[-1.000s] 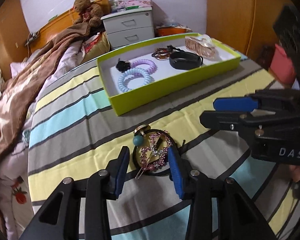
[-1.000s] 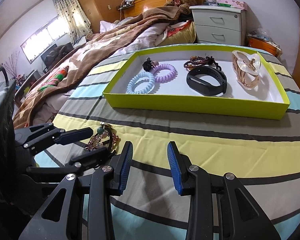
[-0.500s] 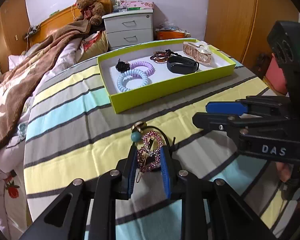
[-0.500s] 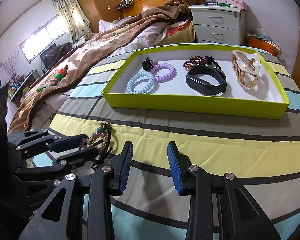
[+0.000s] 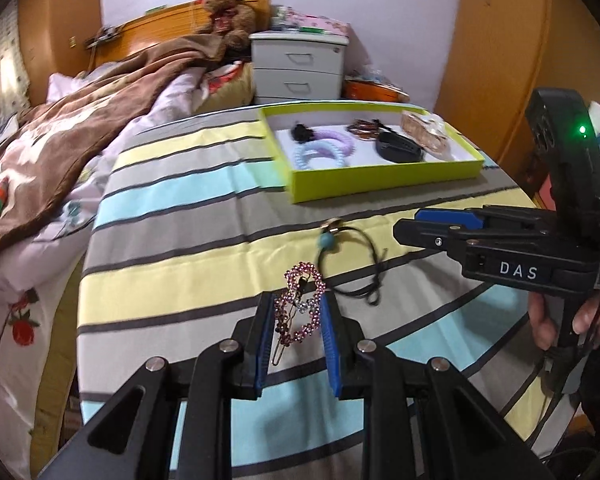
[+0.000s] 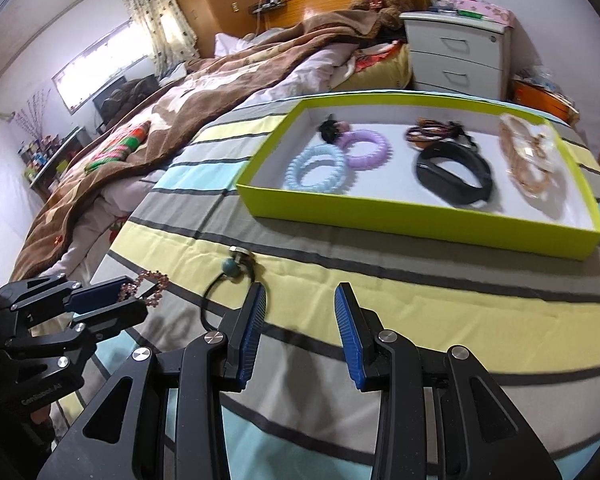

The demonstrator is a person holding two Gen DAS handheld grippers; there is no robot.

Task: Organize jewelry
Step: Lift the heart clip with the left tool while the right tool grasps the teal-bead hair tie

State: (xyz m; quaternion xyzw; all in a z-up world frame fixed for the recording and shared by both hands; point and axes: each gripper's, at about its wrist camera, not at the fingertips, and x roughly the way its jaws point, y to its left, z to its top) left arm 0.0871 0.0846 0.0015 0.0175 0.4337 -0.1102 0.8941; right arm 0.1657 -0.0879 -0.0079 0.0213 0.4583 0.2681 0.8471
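My left gripper (image 5: 298, 316) is shut on a pink rhinestone hair clip (image 5: 300, 308) and holds it above the striped tablecloth; the clip also shows in the right wrist view (image 6: 148, 286). A black hair tie with a teal bead (image 5: 350, 258) lies on the cloth just beyond it, also in the right wrist view (image 6: 232, 270). My right gripper (image 6: 300, 320) is open and empty, near the hair tie. The lime-green tray (image 6: 420, 222) holds coil hair ties (image 6: 316, 168), a black band (image 6: 454, 174), a beaded bracelet and a gold clip.
The round table (image 5: 172, 216) has a striped cloth. A bed with a brown blanket (image 6: 148, 120) lies left of it. A white nightstand (image 5: 298, 68) stands behind. The right gripper body (image 5: 520, 248) reaches in from the right.
My left gripper closed on the rhinestone clip and lifted it off the cloth, leaving the beaded hair tie behind. My right gripper moved left towards the hair tie.
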